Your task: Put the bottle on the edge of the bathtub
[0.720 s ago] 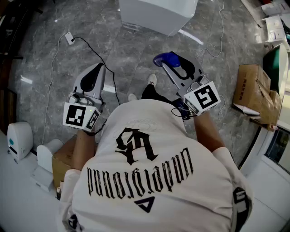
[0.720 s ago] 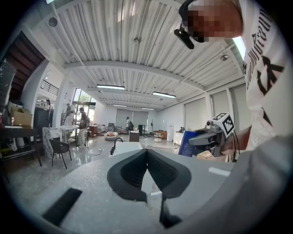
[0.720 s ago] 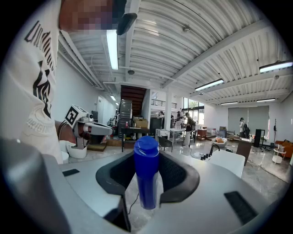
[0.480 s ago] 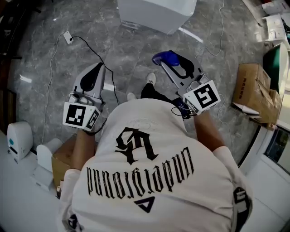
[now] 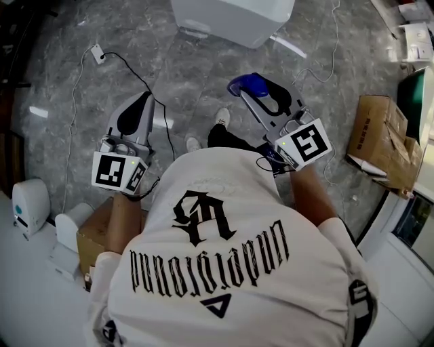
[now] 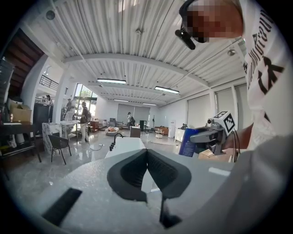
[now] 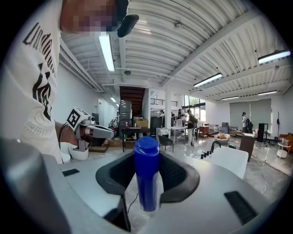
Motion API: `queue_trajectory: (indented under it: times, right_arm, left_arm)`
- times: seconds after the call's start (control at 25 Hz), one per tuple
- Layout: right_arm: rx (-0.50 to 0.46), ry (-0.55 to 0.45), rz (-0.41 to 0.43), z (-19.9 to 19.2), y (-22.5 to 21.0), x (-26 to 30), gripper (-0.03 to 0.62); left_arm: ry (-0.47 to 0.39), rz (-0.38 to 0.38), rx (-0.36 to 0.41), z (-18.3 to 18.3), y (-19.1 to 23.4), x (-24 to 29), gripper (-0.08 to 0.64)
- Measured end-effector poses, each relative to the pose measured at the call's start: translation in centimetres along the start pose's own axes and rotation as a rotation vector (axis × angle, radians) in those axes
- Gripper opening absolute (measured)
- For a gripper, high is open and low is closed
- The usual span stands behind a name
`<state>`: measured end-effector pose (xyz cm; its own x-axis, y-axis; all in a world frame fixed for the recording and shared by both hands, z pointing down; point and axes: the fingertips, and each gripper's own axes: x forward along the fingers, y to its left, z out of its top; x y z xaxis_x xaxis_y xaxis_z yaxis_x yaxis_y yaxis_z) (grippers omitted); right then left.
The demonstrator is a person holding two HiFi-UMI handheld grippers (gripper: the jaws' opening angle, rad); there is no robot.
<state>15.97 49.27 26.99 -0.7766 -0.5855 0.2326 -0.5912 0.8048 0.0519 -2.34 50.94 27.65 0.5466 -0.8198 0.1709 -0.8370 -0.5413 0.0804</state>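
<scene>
I see the blue bottle (image 5: 249,85) upright between the jaws of my right gripper (image 5: 256,89), which is shut on it. In the right gripper view the bottle (image 7: 146,155) fills the gap between the black pads. My left gripper (image 5: 141,101) is held out over the grey marble floor, shut, with nothing in it; in the left gripper view its pads (image 6: 135,169) meet at the tip. The white bathtub (image 5: 230,20) stands ahead on the floor, apart from both grippers. It also shows past the jaws as the bathtub (image 6: 123,147) with a dark tap, and as the bathtub (image 7: 231,161) at the right.
A cable and plug (image 5: 99,54) run across the floor ahead of the left gripper. Cardboard boxes (image 5: 380,135) stand at the right, a white device (image 5: 28,207) and another box (image 5: 95,234) at the left. The person's shoe (image 5: 221,116) is between the grippers.
Both grippers have shifted only slightly up the frame toward the bathtub. The bottle stays gripped in the right gripper and the left gripper stays shut.
</scene>
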Motion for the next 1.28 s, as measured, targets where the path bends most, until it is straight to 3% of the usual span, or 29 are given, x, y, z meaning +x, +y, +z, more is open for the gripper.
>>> queue_trajectory:
  times: [0.28,0.64,1.28]
  right_arm:
    - [0.006,-0.013,0.018,-0.1,-6.5,0.1,0.157]
    - [-0.011,-0.026,0.046,-0.3,-13.5,-0.9,0.156]
    - [-0.006,-0.018,-0.004,0.1,-18.3,1.8,0.156]
  left_arm:
    - [0.028,0.012,-0.022,-0.1,-0.6,6.9,0.015]
    - [0.024,0.022,0.021,1.6,-2.8,14.1,0.015]
    - [0.013,-0.015,0.025,2.8,1.0,19.6,0.015]
